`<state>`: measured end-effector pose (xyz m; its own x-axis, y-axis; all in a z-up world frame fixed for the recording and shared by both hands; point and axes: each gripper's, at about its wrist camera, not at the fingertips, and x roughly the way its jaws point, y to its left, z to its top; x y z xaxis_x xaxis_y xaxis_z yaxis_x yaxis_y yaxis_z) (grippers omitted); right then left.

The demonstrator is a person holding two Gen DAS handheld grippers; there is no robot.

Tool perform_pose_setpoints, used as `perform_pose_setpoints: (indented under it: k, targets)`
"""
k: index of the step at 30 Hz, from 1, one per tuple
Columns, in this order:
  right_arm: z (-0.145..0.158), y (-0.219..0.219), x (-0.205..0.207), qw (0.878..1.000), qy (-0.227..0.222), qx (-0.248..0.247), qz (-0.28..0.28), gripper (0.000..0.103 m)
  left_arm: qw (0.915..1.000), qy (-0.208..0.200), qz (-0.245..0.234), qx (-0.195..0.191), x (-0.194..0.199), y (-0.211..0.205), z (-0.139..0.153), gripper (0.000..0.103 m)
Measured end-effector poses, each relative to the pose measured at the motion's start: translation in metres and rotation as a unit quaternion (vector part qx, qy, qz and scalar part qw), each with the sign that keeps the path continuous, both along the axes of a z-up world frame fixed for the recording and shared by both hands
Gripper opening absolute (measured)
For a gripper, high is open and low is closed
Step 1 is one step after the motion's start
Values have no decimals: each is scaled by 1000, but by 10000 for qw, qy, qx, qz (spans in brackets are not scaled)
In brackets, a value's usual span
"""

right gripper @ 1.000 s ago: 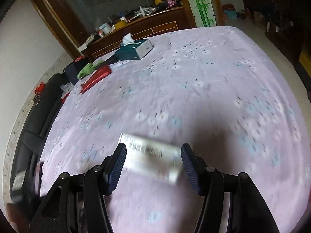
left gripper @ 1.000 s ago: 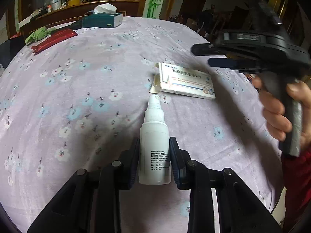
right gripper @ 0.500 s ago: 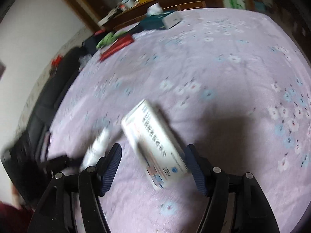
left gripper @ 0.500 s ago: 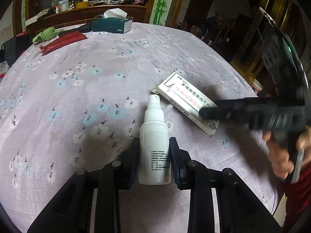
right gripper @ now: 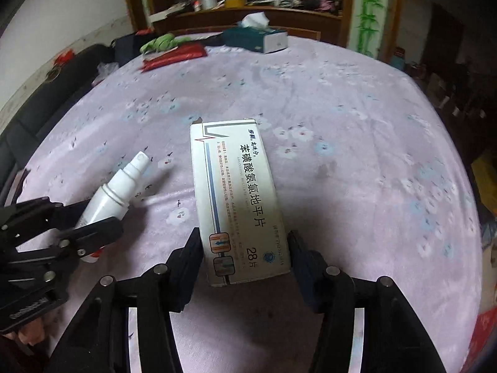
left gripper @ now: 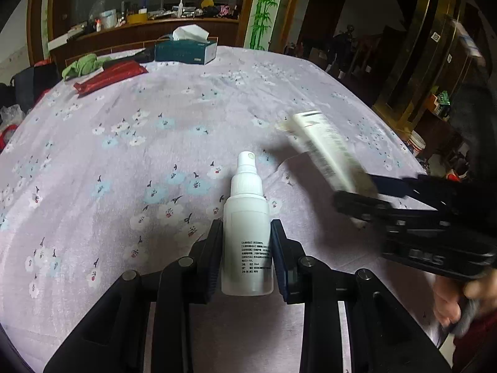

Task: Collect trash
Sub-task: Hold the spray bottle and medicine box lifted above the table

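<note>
A round worktop (right gripper: 357, 99) under a lilac flowered cloth fills both views, with a cluttered sideboard beyond. The flat white cardboard medicine box (right gripper: 239, 199) lies between the pads of the right claw (right gripper: 245, 261), its long axis running away from the claw, near end in the jaws; they are closing, the left pad touching, the right just off it. To its left, the left claw (left gripper: 247, 258) grips the white plastic spray bottle (left gripper: 248, 227), nozzle pointing away.
</note>
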<state>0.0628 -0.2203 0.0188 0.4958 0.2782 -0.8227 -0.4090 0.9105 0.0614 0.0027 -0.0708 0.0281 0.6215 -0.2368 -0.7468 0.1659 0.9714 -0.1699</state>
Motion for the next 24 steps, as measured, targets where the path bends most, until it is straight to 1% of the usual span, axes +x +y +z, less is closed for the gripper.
perform_pose_setpoints:
  k: [3, 5, 8, 12, 14, 17, 24]
  targets:
    - [14, -15, -20, 9984, -108, 292, -467, 58, 9999, -102, -36, 85, -5, -9, 3, 28]
    - [22, -26, -37, 9953, -189, 538, -784, 58, 9998, -132, -100, 108, -9, -16, 3, 28]
    - [30, -37, -61, 9898, -434, 611, -1215, 58, 9994, -228, -174, 167, -18, -29, 6, 29]
    - [36, -52, -89, 9829, -634, 723, -1573, 58, 9981, -433, -217, 370, -30, -44, 10, 29]
    - [36, -58, -100, 9810, -630, 818, -1641, 58, 9975, -500, -257, 437, -35, -51, 12, 29]
    - [37, -63, -114, 9793, -704, 780, -1729, 58, 9969, -562, -306, 449, -41, -59, 16, 29]
    - [41, -77, -136, 9756, -776, 936, -1830, 58, 9949, -729, -419, 552, -52, -73, 25, 29]
